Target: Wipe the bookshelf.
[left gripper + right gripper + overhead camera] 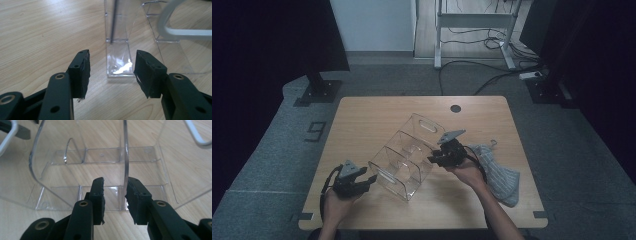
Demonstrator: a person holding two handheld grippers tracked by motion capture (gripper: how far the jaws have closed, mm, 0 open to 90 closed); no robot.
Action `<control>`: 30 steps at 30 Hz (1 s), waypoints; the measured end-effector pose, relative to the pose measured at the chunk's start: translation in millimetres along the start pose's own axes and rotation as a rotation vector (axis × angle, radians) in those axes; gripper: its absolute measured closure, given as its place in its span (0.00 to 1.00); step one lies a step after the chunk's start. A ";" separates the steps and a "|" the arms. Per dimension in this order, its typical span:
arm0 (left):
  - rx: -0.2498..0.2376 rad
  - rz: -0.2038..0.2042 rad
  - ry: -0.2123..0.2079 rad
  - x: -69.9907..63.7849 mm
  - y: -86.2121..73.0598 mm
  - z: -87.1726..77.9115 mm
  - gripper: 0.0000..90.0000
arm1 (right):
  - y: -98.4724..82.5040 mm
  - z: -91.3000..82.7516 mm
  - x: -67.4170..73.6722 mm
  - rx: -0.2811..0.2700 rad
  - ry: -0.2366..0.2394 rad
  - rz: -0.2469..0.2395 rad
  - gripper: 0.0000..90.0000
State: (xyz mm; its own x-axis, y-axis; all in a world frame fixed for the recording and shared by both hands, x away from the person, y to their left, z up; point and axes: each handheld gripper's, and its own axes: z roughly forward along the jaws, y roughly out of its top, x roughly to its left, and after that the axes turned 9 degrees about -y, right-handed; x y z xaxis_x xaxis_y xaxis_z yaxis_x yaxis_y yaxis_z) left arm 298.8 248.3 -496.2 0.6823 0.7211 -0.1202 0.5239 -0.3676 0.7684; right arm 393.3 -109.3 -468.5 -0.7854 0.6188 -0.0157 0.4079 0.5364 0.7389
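clear organizer (408, 159) between both level tools

On the one wooden table (362, 120) there is one clear plastic organizer (409, 155), split into three compartments and with two handle cut-outs, one at each end. There is one grey striped cloth (502, 175) and one small hook (493, 143) just beside it. Two grippers are in use, the left gripper (373, 178) and the right gripper (431, 159), each with two black jaws. Two hands hold them. The tabletop has one round hole (455, 108).
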 end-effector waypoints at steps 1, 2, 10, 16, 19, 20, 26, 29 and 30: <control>-0.001 -0.003 0.002 0.0 0.4 0.5 0.52 | -0.2 -0.5 1.2 0.005 0.004 -0.002 0.74; -0.002 -0.008 0.004 0.2 0.7 0.9 0.52 | -0.8 -0.9 3.3 0.006 0.008 -0.009 0.74; -0.008 -0.043 0.017 3.8 0.9 2.7 0.52 | -2.7 -3.0 15.9 0.021 0.027 -0.035 0.73; -0.008 -0.057 0.024 3.8 2.3 5.1 0.52 | -1.4 -4.7 26.5 0.052 0.047 -0.079 0.71; -0.015 -0.053 0.013 2.8 2.8 5.9 0.52 | -2.8 -5.4 28.4 0.051 0.060 -0.083 0.70; -0.018 -0.053 0.009 2.7 2.6 6.0 0.52 | -3.4 -5.9 28.3 0.051 0.065 -0.083 0.70; -0.042 -0.064 -0.048 0.3 0.8 -1.6 0.45 | -11.1 -13.2 25.3 0.046 0.078 -0.058 0.57; -0.033 -0.051 -0.069 -5.7 -3.0 -5.7 0.40 | -17.6 -19.4 22.1 0.050 0.064 -0.047 0.56; -0.030 -0.049 -0.075 -8.1 -4.7 -7.1 0.38 | -21.2 -22.8 19.7 0.050 0.056 -0.040 0.56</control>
State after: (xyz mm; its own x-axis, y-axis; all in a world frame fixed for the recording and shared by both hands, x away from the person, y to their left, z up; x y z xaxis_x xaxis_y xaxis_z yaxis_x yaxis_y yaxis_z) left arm 287.2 248.3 -494.4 0.6931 0.6915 -0.2035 0.5424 -0.3144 0.7791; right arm 358.6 -121.7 -469.1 -0.8256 0.5642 -0.0058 0.3975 0.5890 0.7036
